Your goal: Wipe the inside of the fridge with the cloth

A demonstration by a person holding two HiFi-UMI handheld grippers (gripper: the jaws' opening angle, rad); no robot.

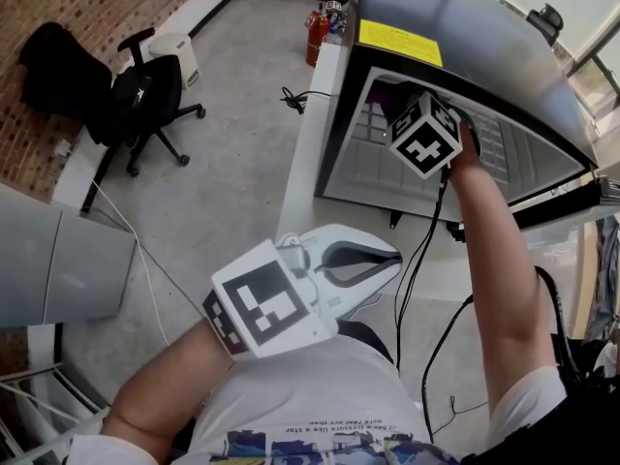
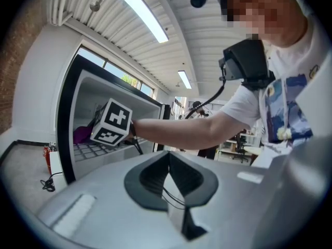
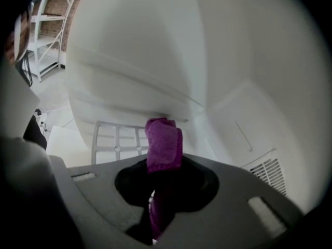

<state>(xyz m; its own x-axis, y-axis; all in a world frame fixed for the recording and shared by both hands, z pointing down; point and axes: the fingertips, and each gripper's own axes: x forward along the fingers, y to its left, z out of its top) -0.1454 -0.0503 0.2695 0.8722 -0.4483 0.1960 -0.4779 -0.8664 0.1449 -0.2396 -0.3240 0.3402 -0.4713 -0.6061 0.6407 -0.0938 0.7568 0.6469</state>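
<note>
Nearest the person's chest, the left gripper [image 2: 168, 157] hangs idle outside the fridge [image 1: 339, 124]. Its jaws are closed tip to tip with nothing between them.

Further out, the person's right forearm [image 1: 489, 260] reaches through the open front of the fridge. The right gripper [image 3: 163, 166] is inside the compartment, its jaws clamped on the purple cloth [image 3: 164, 143].

The cloth is folded into a narrow wad. Its long axis runs along the jaws, and the rounded folded end sticks out past the tips towards the rear of the compartment. The rest trails back between the pads.

Judgement: the cloth is light, soft and limp. It will crumple rather than push, so a grip close behind the folded end, as here, should keep the wiping face firm. A looser or more rearward hold could let it fold over.

Beyond the cloth lies the white wire shelf [image 3: 111, 139], then the pale back wall [image 3: 155, 61], with a vent grille [image 3: 267, 171] low on the right. I cannot tell whether the cloth touches the shelf or wall.
</note>
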